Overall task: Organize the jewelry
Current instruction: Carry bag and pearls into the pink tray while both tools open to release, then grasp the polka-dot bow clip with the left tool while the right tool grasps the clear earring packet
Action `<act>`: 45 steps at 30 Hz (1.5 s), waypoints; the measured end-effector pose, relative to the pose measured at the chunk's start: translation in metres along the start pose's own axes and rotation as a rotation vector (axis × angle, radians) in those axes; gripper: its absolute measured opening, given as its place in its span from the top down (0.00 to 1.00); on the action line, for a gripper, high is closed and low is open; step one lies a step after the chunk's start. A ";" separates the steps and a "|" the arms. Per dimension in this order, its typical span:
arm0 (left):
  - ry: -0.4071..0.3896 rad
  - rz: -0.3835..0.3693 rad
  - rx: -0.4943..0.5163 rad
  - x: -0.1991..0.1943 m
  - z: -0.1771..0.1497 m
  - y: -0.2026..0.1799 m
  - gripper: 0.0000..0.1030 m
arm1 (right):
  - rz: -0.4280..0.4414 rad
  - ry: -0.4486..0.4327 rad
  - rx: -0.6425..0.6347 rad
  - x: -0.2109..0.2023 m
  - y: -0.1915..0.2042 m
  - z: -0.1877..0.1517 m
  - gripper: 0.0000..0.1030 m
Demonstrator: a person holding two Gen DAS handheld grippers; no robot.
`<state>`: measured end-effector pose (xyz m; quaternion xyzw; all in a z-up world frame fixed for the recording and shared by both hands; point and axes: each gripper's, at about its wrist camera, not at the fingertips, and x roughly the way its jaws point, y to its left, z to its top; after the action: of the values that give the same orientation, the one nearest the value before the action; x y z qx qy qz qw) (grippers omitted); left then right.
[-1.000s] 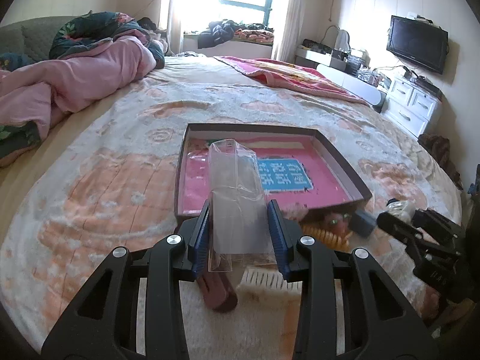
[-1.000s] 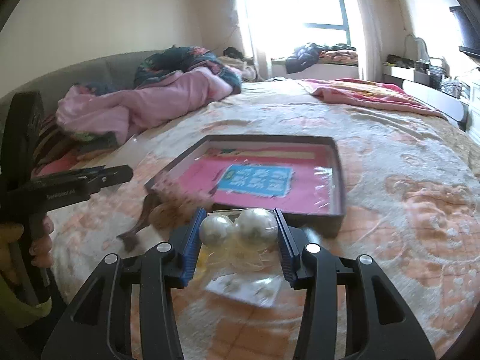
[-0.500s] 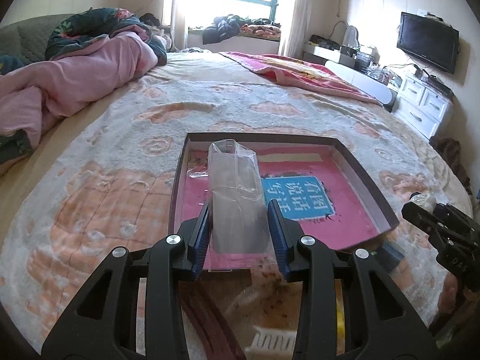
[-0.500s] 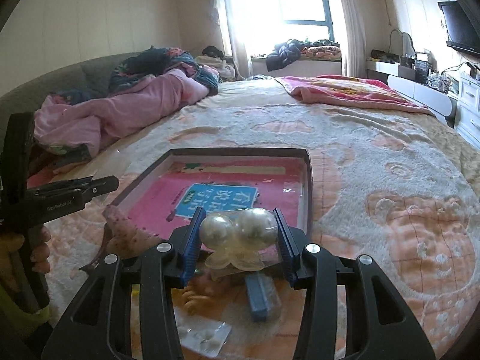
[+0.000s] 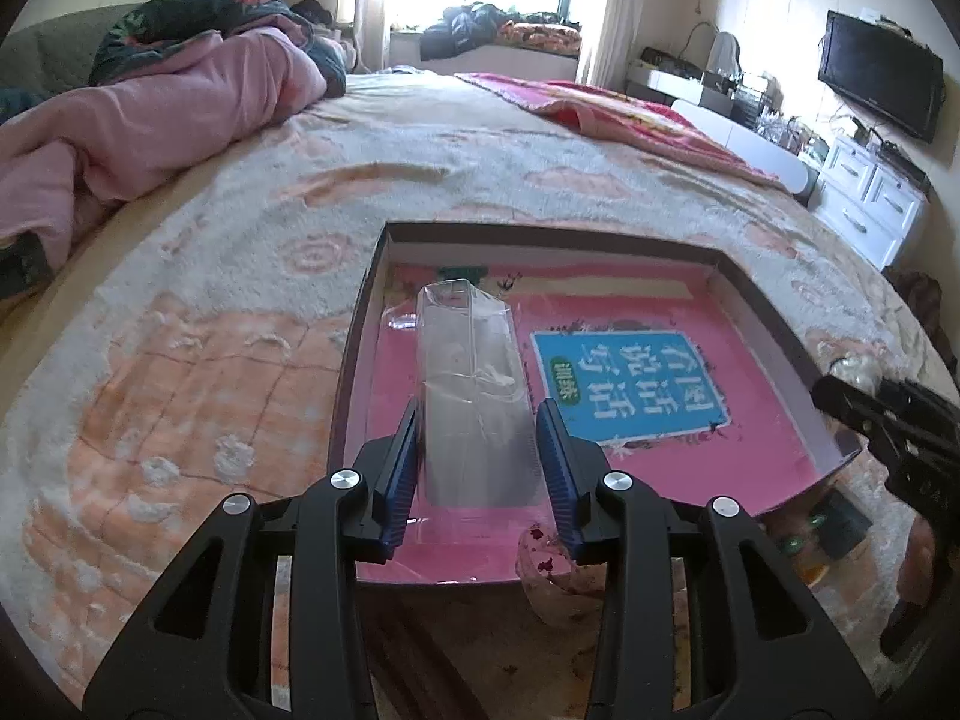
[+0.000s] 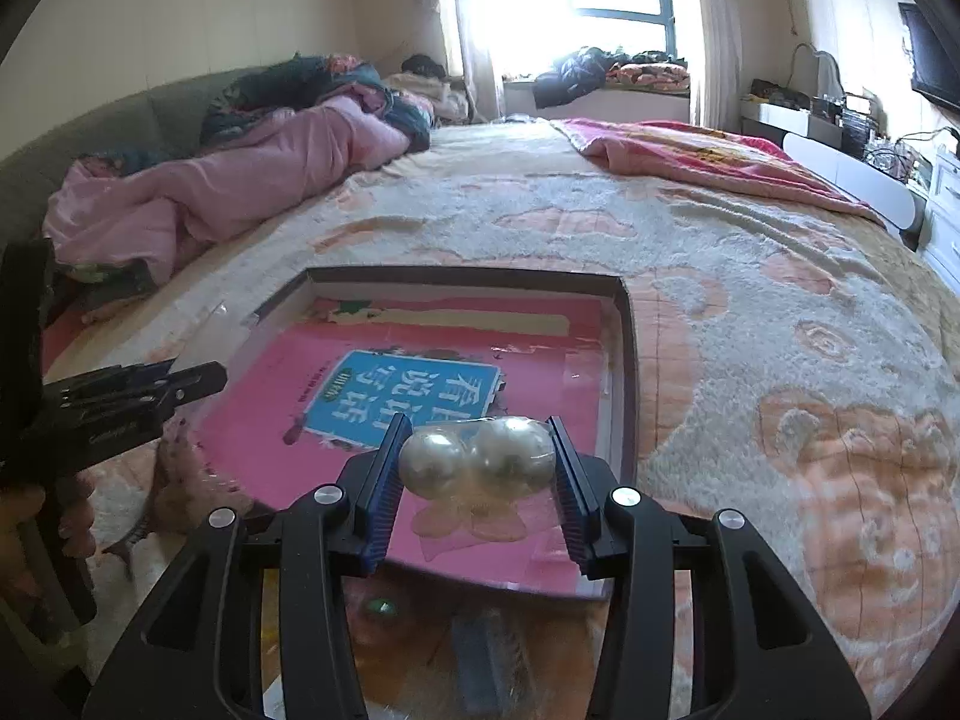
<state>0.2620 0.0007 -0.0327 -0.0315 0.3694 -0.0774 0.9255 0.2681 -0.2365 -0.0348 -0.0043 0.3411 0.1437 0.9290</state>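
Observation:
A shallow box [image 5: 384, 252] with a pink lining and a blue label lies on the bed; it also shows in the right wrist view [image 6: 627, 324]. My left gripper [image 5: 477, 456] is shut on a clear plastic bag [image 5: 468, 384] and holds it over the box's left part. My right gripper [image 6: 477, 468] is shut on a clear packet with two large pearls [image 6: 474, 459], held over the box's near right corner. The right gripper shows at the right edge of the left wrist view [image 5: 888, 420]. The left gripper shows at the left of the right wrist view [image 6: 120, 402].
Several small jewelry items and packets [image 5: 834, 534] lie on the bedspread before the box's near edge. A crumpled pink quilt [image 5: 150, 120] lies at the far left, a red blanket [image 5: 630, 114] at the far right. A white dresser with a TV [image 5: 876, 84] stands right.
Both grippers moved forward with their loads, from over the loose items before the box to over the box's interior. Their grips are unchanged.

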 end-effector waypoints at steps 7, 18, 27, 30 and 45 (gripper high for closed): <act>0.028 -0.013 0.005 0.008 -0.004 0.001 0.71 | -0.010 0.069 0.001 0.028 -0.003 0.003 0.58; 0.023 -0.014 0.007 0.009 -0.006 0.001 0.61 | 0.000 0.096 0.027 0.035 -0.006 -0.007 0.56; -0.033 -0.028 -0.018 -0.013 -0.003 0.002 0.40 | 0.003 -0.015 0.031 0.002 -0.004 -0.005 0.38; -0.069 -0.034 -0.032 -0.027 -0.002 0.003 0.30 | 0.003 -0.053 0.026 -0.011 -0.003 -0.004 0.35; -0.158 -0.052 -0.063 -0.077 -0.018 0.006 0.14 | 0.040 -0.142 0.041 -0.065 0.007 -0.014 0.26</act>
<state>0.1955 0.0194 0.0060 -0.0763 0.2967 -0.0868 0.9480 0.2096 -0.2481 -0.0037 0.0318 0.2773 0.1553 0.9476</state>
